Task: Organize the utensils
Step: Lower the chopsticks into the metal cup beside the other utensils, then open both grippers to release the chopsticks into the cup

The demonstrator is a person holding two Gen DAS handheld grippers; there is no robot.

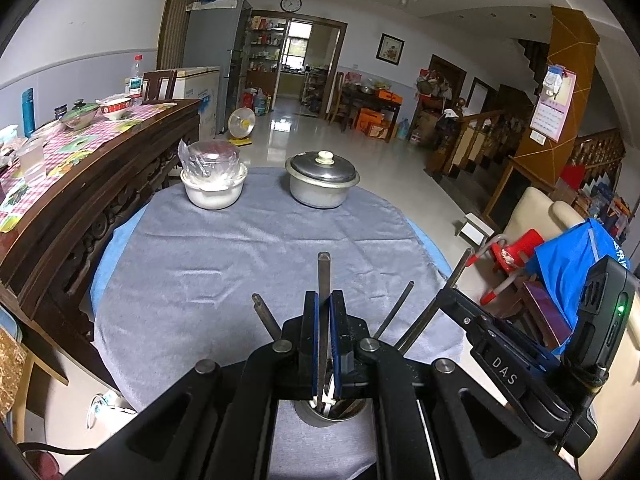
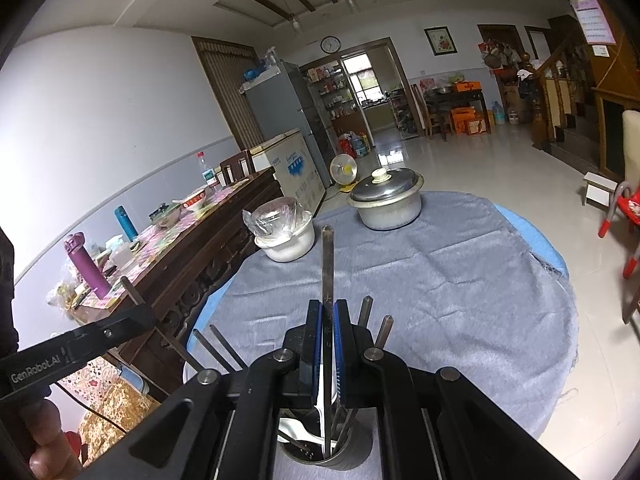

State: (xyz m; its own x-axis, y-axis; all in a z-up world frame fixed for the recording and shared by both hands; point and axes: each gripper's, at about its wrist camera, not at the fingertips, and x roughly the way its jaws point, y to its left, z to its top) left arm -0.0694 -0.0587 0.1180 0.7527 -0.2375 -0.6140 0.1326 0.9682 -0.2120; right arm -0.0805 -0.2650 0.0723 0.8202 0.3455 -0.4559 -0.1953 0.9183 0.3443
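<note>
A round metal holder (image 1: 320,414) (image 2: 352,460) stands on the grey cloth at the near edge of the table, below both grippers. Several metal chopsticks (image 1: 264,316) (image 2: 365,312) lean out of it, and a white spoon (image 2: 296,428) lies inside. My left gripper (image 1: 324,300) is shut on one upright metal chopstick (image 1: 324,276) whose lower end reaches into the holder. My right gripper (image 2: 328,308) is shut on another long chopstick (image 2: 328,264), also reaching into the holder. Each gripper shows at the edge of the other's view: right gripper (image 1: 452,296), left gripper (image 2: 140,316).
A lidded metal pot (image 1: 322,180) (image 2: 386,200) and a white bowl topped with a plastic-wrapped dish (image 1: 214,182) (image 2: 284,232) stand at the table's far side. A cluttered wooden sideboard (image 1: 100,184) is on the left, a red chair (image 1: 516,252) on the right.
</note>
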